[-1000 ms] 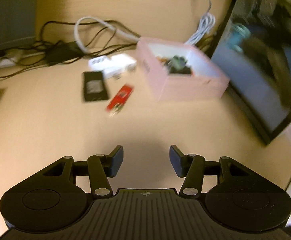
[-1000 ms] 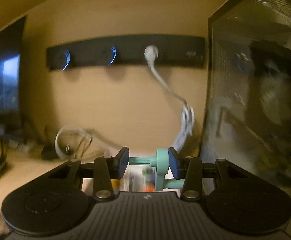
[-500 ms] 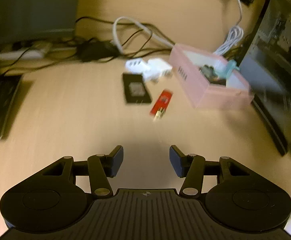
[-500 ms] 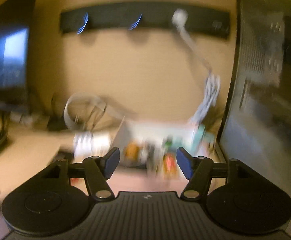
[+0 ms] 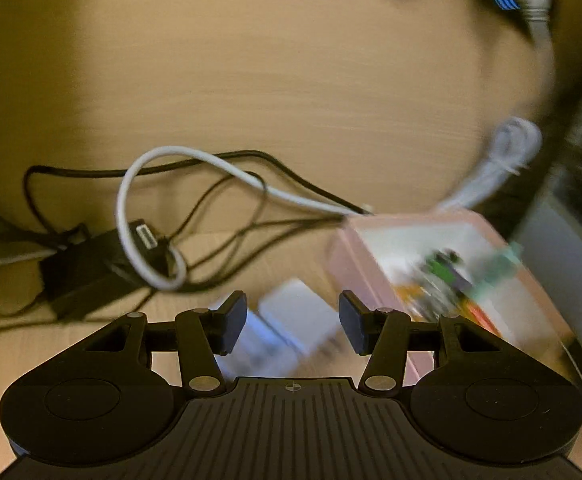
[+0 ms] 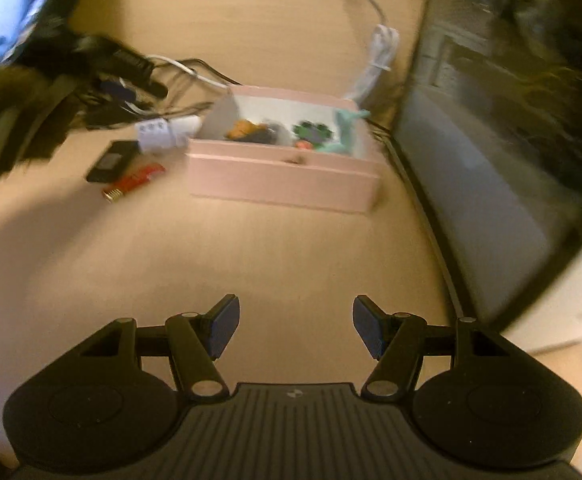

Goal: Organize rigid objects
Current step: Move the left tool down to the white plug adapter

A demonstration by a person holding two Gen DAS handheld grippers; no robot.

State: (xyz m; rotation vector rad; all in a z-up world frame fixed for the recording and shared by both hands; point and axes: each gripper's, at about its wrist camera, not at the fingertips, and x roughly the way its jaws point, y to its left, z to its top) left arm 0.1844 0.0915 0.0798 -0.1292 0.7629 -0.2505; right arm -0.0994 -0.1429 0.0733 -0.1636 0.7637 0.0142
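Observation:
A pink box [image 6: 283, 178] stands on the wooden desk and holds several small items, among them a teal clamp [image 6: 345, 128]. It also shows, blurred, in the left wrist view [image 5: 371, 256]. Left of the box lie white chargers [image 6: 163, 134], a black flat device [image 6: 111, 162] and a red USB stick [image 6: 133, 182]. My left gripper [image 5: 293, 322] is open and empty, just above the blurred white chargers [image 5: 291, 320]. My right gripper [image 6: 294, 330] is open and empty, well in front of the box.
A tangle of black and white cables [image 5: 195, 208] and a black power brick [image 5: 87, 268] lie behind the chargers. A glass-sided computer case [image 6: 511, 120] stands to the right of the box. A coiled white cable [image 6: 379, 56] hangs behind the box.
My right gripper opened, left the teal clamp in the pink box and pulled back. My left gripper moved forward to the white chargers.

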